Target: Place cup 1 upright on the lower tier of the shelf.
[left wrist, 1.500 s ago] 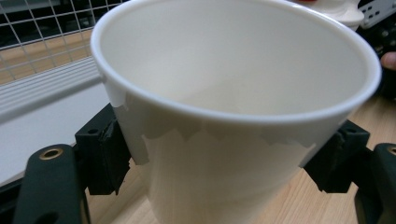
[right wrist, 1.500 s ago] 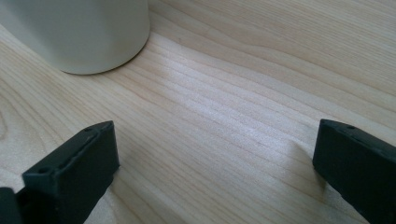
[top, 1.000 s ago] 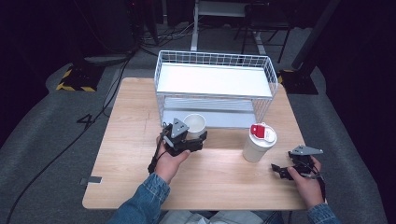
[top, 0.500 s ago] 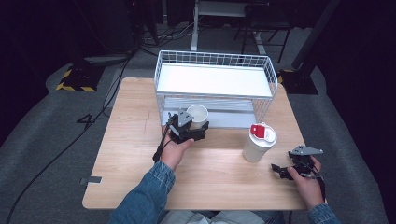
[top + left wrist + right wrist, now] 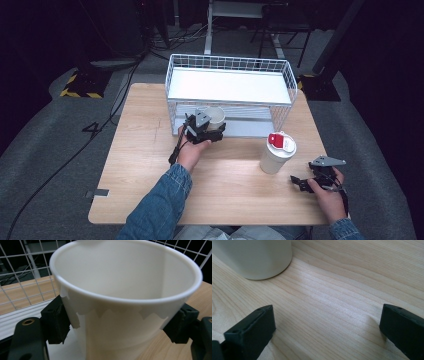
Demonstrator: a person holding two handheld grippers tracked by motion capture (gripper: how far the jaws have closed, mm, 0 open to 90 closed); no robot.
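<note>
White open-topped plastic cup is what I have pinched in the left hand-held gripper, the two black pads pressing its wall from either side just below the rim. From the high view it sits at the near edge of the white wire rack, at the mouth of the lower tier, near the rack's left end.

To do this step well, I judge I should keep the cup upright and level, hold the squeeze steady (the thin wall looks as if it could flex or slip), and slide it in low enough for the rim to pass under the white upper shelf without catching the wire. Only when the base rests flat on the lower shelf would I ease the pads apart.

My right hand-held gripper rests at the near right of the desk, its jaws spread with nothing between them, close to the white lidded cup with a red tab, which stands clear of the rack.

The light wooden desk is bare apart from these things. Around it lies grey carpet, with black cables trailing on the left and a dark, unlit room beyond.
</note>
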